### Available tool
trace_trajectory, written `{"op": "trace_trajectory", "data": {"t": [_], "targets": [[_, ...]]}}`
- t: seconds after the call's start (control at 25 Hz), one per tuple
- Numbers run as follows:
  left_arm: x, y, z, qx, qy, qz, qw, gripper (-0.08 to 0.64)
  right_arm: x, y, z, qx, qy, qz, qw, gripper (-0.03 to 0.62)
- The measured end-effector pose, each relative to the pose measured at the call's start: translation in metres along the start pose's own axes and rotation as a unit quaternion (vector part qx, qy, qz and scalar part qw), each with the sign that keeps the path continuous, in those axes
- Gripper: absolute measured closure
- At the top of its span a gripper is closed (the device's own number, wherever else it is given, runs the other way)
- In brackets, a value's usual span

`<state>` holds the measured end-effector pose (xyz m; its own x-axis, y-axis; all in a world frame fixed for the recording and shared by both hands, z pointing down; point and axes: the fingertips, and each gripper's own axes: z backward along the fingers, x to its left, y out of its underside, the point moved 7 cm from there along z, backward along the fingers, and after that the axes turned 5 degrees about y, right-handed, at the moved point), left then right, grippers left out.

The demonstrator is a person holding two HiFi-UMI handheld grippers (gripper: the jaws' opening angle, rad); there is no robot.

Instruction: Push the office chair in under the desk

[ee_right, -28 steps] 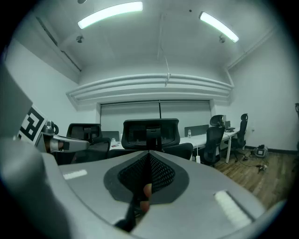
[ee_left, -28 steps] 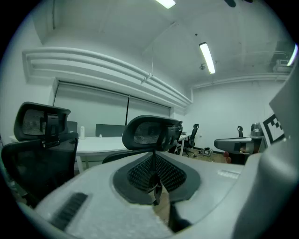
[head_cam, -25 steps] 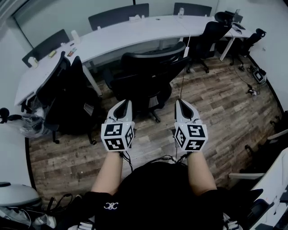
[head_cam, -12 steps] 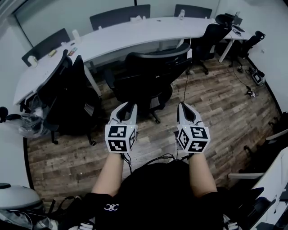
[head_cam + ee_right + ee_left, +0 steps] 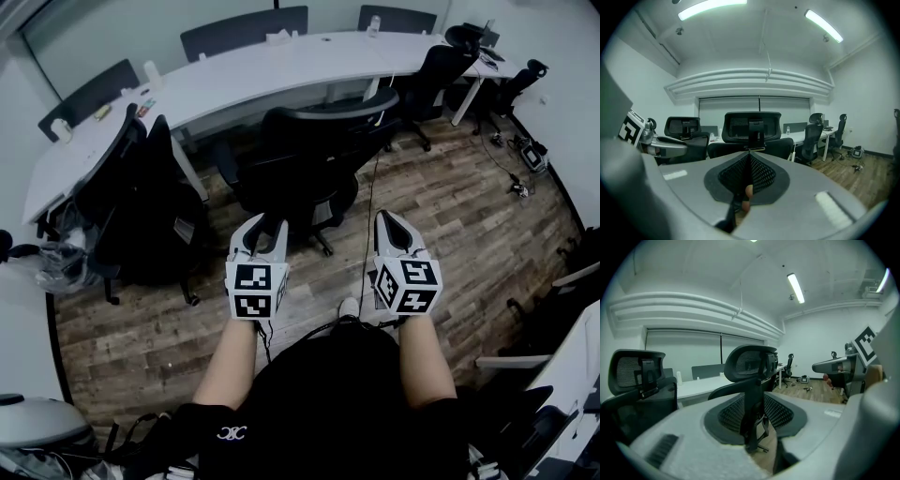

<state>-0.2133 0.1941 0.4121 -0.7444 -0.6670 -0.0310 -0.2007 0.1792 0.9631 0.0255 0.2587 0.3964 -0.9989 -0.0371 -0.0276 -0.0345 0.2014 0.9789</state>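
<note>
The office chair (image 5: 309, 159) is found straight ahead, untouched, between the bench (image 5: 262, 70) beyond it and the empty left claw (image 5: 261, 230), being opened, and the closed, empty right claw (image 5: 387, 223).

No word or number could be read anywhere in the room. The only signs were black-and-white square markers on the left marker cube (image 5: 255, 291) and the right marker cube (image 5: 409, 286). They were coded patterns, not letters. A small white emblem (image 5: 231, 431) sat on the person's black clothing (image 5: 328, 403), too small to make out.
</note>
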Motion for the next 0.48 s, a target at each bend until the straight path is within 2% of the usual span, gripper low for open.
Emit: {"op": "trace_trajectory", "data": {"t": [0.24,0.48], "targets": [[0.006,-0.002,-0.020,0.019,-0.009,-0.015,0.9997,0.414,-0.014,0.001,-0.027,0.001,-0.012,-0.009,1.000,0.586],[0.025,-0.006,-0.064,0.039,-0.045,-0.053,0.9968,0.392,-0.045,-0.005,-0.081,-0.006,-0.029,-0.008,1.000,0.584]]}}
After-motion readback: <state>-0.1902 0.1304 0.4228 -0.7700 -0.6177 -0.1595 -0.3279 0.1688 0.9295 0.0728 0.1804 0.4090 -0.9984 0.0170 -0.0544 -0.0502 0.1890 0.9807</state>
